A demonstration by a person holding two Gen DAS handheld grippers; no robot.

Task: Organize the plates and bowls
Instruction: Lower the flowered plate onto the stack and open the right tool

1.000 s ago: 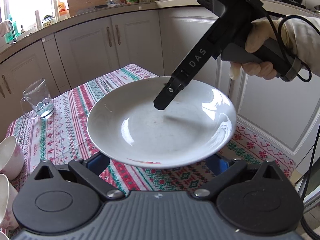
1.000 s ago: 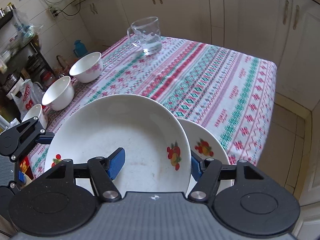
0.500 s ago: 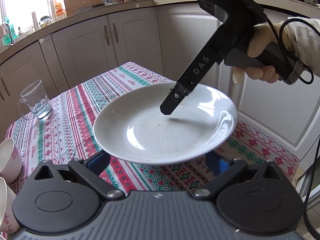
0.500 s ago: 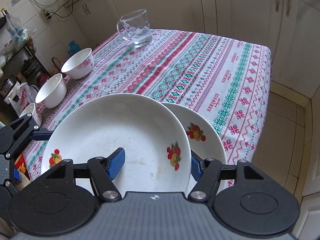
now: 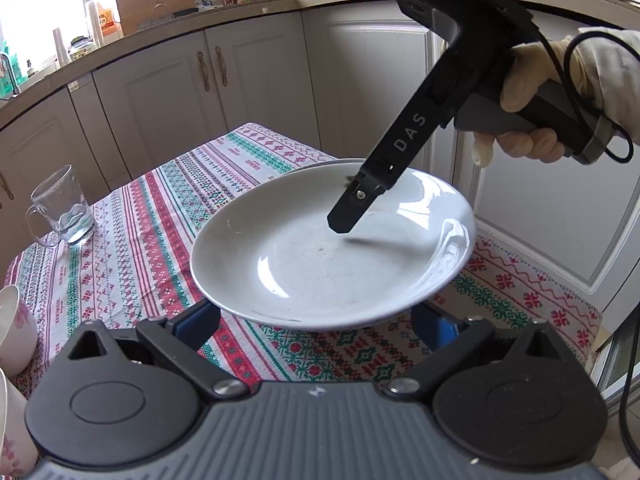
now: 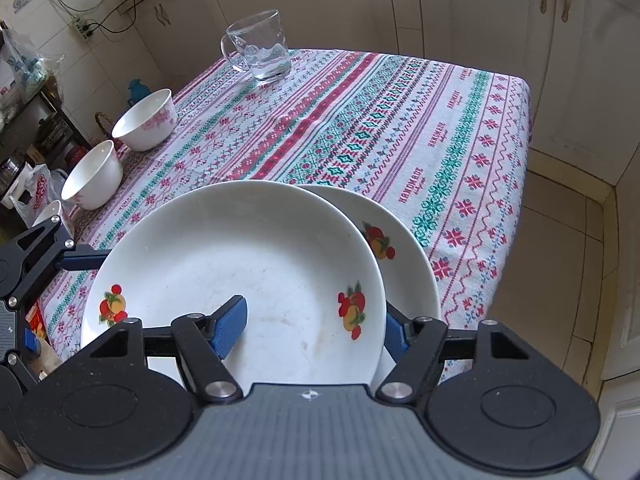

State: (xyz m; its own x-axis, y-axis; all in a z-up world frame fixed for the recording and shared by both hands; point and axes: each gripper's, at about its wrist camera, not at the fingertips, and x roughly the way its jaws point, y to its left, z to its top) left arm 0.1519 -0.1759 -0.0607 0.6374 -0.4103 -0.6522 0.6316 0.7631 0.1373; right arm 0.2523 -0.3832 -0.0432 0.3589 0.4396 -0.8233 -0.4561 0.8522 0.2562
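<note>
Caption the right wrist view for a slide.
Right gripper straddles the top plate's rim over a second plate.

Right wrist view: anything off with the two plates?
Yes. The top plate is not centred over the lower plate: it lies shifted left, so a crescent of the lower one shows on the right. Its well also carries faint brownish smears. Nothing looks chipped or spilled.

Lower plate (image 6: 404,248) mostly hidden under upper plate (image 6: 240,280), third bowl (image 6: 48,212) behind left gripper (image 6: 36,256)
</note>
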